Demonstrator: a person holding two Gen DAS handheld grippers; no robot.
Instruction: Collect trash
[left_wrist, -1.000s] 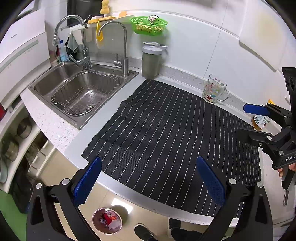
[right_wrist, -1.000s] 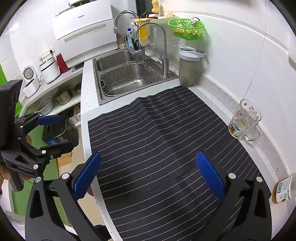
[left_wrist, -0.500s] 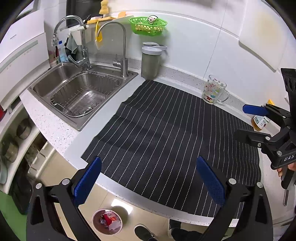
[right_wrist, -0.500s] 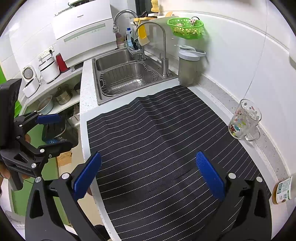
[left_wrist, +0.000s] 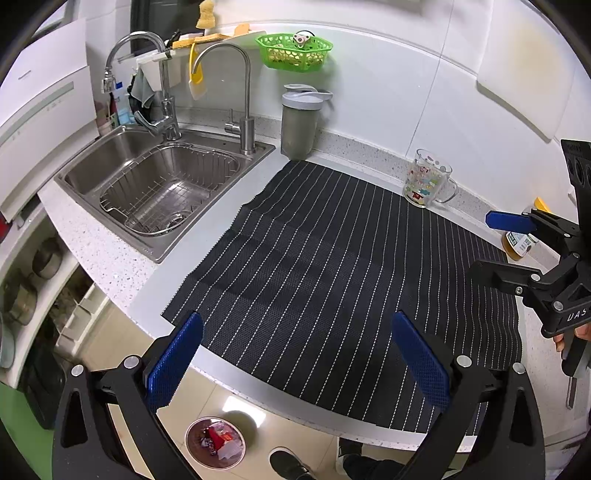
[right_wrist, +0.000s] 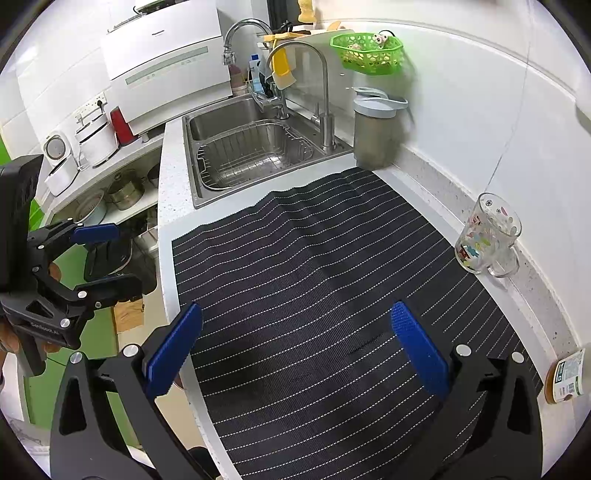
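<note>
Grippers: two, the left gripper (left_wrist: 297, 354) and the right gripper (right_wrist: 295, 345). Striped mat (left_wrist: 332, 266): one, ahead of both. Taps: two. Sink (left_wrist: 162, 184): one, with one wire basket. Lidded canister (left_wrist: 300, 120): one. Glass mug (left_wrist: 424, 182): one. Green wall basket (left_wrist: 293, 51): one. Small jar (right_wrist: 567, 376): one. Floor bin (left_wrist: 215, 441): one, below the left gripper.

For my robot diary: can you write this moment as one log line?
left gripper: open, empty | right gripper: open, empty | mat: no trash | bin on floor: holds trash
</note>
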